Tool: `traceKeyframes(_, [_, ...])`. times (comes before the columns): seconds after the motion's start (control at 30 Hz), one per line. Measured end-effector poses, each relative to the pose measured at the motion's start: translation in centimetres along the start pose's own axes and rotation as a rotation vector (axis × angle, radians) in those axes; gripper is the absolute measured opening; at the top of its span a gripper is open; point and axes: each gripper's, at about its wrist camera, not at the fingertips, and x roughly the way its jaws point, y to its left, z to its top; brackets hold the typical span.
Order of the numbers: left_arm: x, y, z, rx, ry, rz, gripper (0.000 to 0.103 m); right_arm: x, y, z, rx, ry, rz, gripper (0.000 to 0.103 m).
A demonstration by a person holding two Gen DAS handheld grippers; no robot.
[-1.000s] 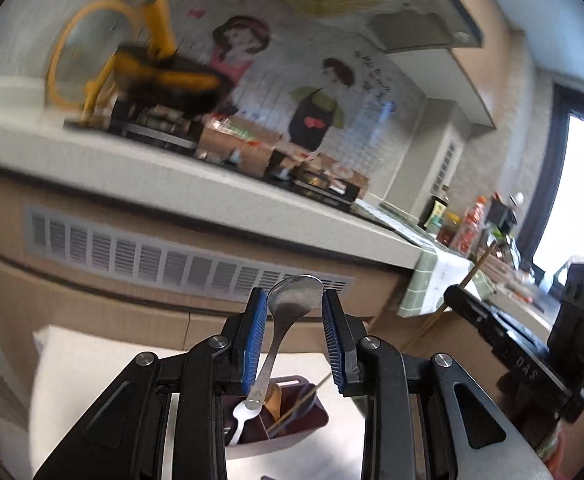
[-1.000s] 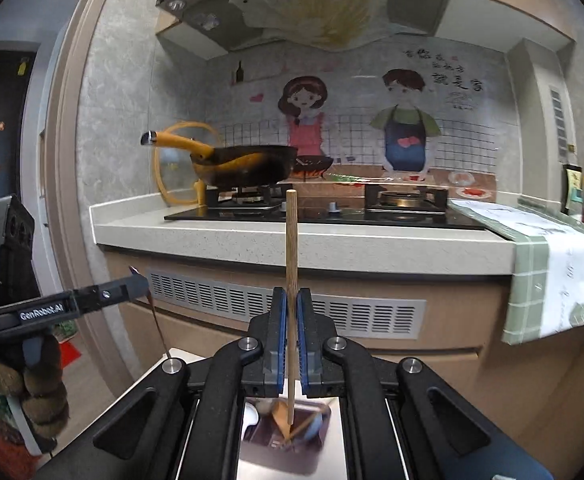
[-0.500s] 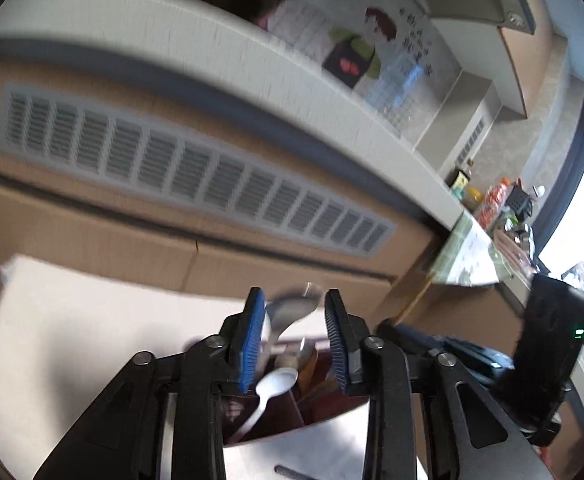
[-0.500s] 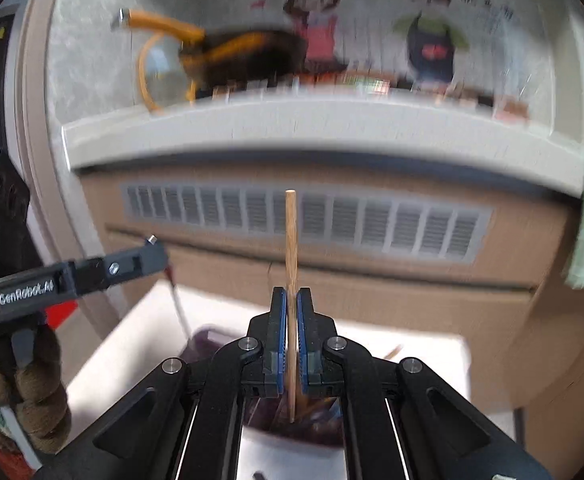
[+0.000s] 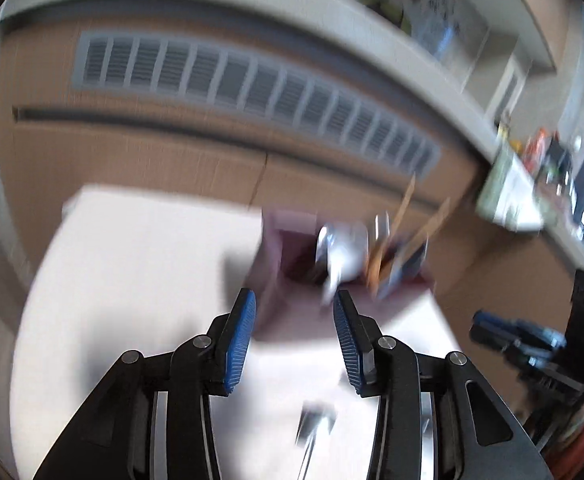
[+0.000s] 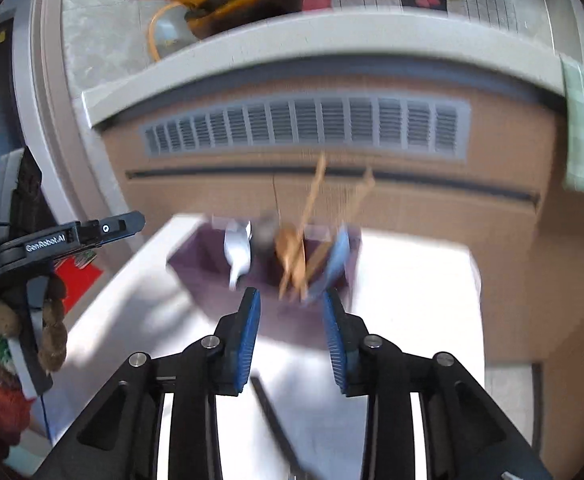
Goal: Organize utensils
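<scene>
A purple utensil holder (image 6: 196,256) stands on the white table (image 6: 412,280). In it are a white spoon (image 6: 238,252), a wooden spoon (image 6: 292,252), a blue spoon (image 6: 338,256) and wooden chopsticks (image 6: 316,192). My right gripper (image 6: 291,300) hangs just before the holder, its jaws opening with nothing between them. The left wrist view is blurred. In it the holder (image 5: 276,240) holds a pale spoon (image 5: 340,248) and the chopsticks (image 5: 404,208). My left gripper (image 5: 294,304) is also near the holder, jaws opening and empty.
A dark utensil (image 6: 272,412) lies on the table under the right gripper, and a blurred metal one (image 5: 316,428) lies under the left. A brown cabinet with a vent grille (image 6: 308,124) stands behind the table. The other gripper (image 6: 92,232) shows at the left.
Both grippers sank toward the holder. The right one let go of its chopstick and the left one its metal spoon; both now stand in the holder. Both jaws have widened.
</scene>
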Motion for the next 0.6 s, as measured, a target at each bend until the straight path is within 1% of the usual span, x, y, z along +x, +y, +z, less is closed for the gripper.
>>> traceKeyframes(0.03, [0.1,0.0,-1.1,0.005,0.026,0.008,0.042,-0.1,-0.4,-1.7,0.006,0.039,-0.013,0.031])
traceKeyframes(0.07, [0.1,0.0,-2.4,0.010,0.055,0.014,0.042,-0.3,-0.5,-2.7,0.008,0.055,-0.024,0.031])
traceKeyframes(0.1, [0.1,0.0,-3.7,0.015,0.082,0.013,0.042,-0.5,-0.7,-4.4,0.016,0.081,-0.037,0.031])
traceKeyframes(0.17, [0.0,-0.1,-5.7,0.020,0.121,0.011,0.042,-0.9,-0.8,-6.9,0.037,0.112,-0.050,0.031])
traceKeyframes(0.2, [-0.1,-0.2,-6.7,0.024,0.139,0.016,0.042,-1.4,-0.9,-8.4,0.065,0.124,-0.041,0.033])
traceKeyframes(0.27, [-0.1,-0.2,-8.1,0.030,0.165,0.028,0.042,-2.0,-1.1,-10.6,0.122,0.144,0.007,0.033])
traceKeyframes(0.33, [0.1,-0.1,-9.4,0.031,0.194,0.041,0.042,-2.2,-0.9,-12.8,0.180,0.173,0.075,0.033])
traceKeyframes(0.4, [0.3,-0.1,-10.4,0.027,0.213,0.044,0.042,-1.8,-0.4,-14.1,0.202,0.198,0.107,0.033])
traceKeyframes(0.47, [0.5,-0.3,-10.9,0.029,0.218,0.045,0.042,-0.9,0.2,-14.6,0.206,0.224,0.126,0.033])
traceKeyframes(0.53, [0.4,-0.6,-10.8,0.035,0.215,0.044,0.042,-0.1,1.2,-14.0,0.182,0.220,0.123,0.033])
traceKeyframes(0.6, [0.4,-1.1,-10.6,0.057,0.210,0.041,0.042,0.9,2.5,-12.3,0.107,0.201,0.116,0.033])
